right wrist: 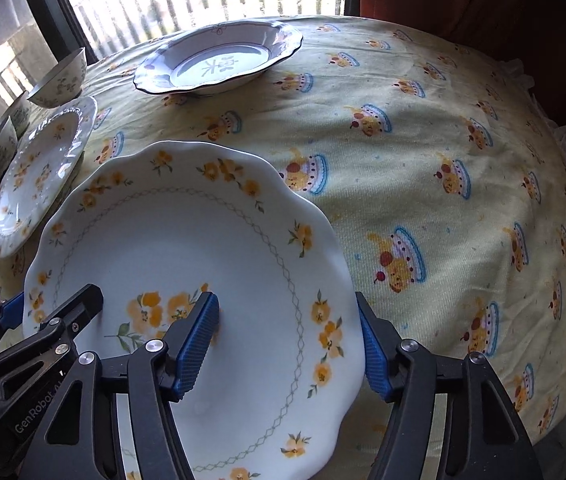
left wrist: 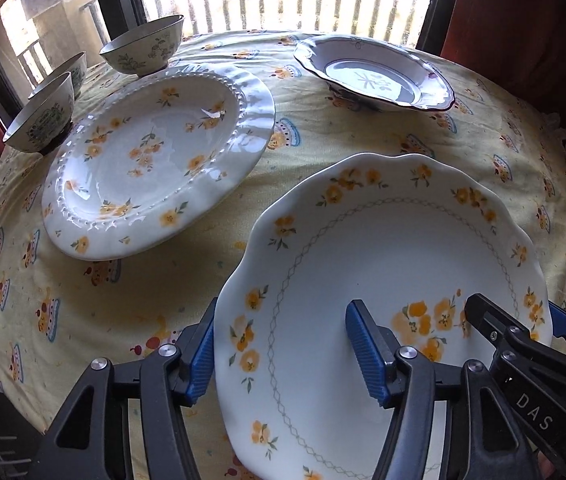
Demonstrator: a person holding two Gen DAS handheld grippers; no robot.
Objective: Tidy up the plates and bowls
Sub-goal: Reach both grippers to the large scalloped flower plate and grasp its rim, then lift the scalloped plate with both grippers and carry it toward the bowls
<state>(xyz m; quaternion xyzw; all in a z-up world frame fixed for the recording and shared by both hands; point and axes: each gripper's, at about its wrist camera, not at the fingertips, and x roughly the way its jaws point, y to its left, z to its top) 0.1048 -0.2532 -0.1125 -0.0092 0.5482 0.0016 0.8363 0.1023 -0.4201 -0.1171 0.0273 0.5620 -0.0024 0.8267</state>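
A scalloped white plate with yellow flowers is held between both grippers above the table. My left gripper straddles its left rim, one finger over and one under. My right gripper straddles its right rim the same way. A beaded plate with yellow flowers lies to the left. A blue-rimmed deep plate lies at the far side. Three small bowls stand at the far left.
The round table has a yellow patterned cloth. A bright window with a railing is behind the table. Red curtains hang at the sides. The table edge falls away at right in the right wrist view.
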